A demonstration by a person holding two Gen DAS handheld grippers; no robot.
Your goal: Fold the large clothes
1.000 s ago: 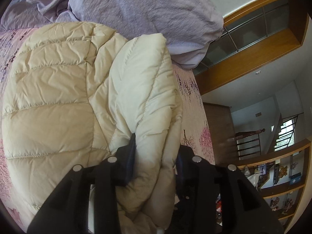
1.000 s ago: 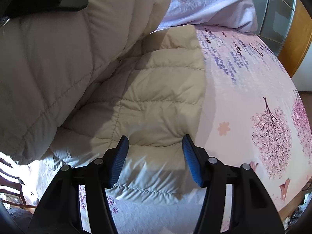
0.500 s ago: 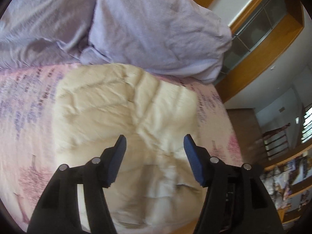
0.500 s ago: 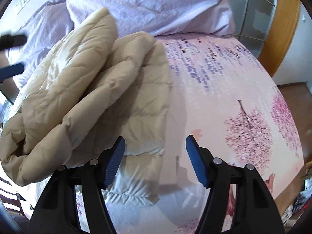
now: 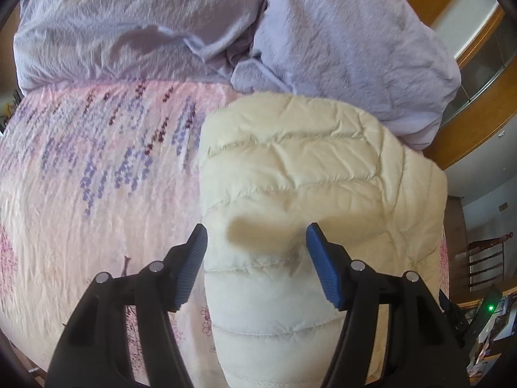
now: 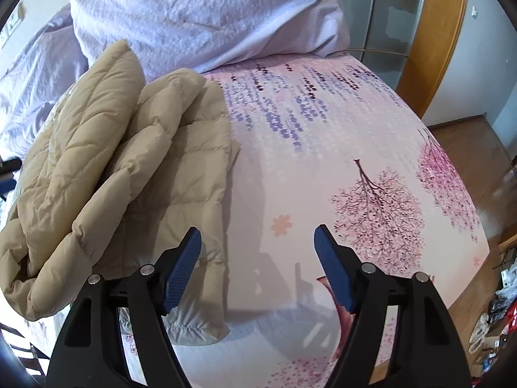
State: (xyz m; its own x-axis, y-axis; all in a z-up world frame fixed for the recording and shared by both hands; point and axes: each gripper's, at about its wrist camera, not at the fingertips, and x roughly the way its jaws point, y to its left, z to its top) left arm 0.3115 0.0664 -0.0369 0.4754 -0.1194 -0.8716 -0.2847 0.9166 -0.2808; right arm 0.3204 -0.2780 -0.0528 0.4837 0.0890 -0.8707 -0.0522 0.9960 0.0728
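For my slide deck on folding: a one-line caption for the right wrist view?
Open right gripper above the floral bedsheet, beside the folded beige puffer jacket.

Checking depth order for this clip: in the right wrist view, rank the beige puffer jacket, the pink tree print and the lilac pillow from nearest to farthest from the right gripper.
From the right gripper:
1. Beige puffer jacket, left, beside the finger.
2. Pink tree print, right, just ahead.
3. Lilac pillow, far end of the bed.

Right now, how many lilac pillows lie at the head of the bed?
2. One pillow lies at the far left in the left wrist view; the other pillow lies to its right, just behind the folded cream jacket. More may be hidden out of frame.
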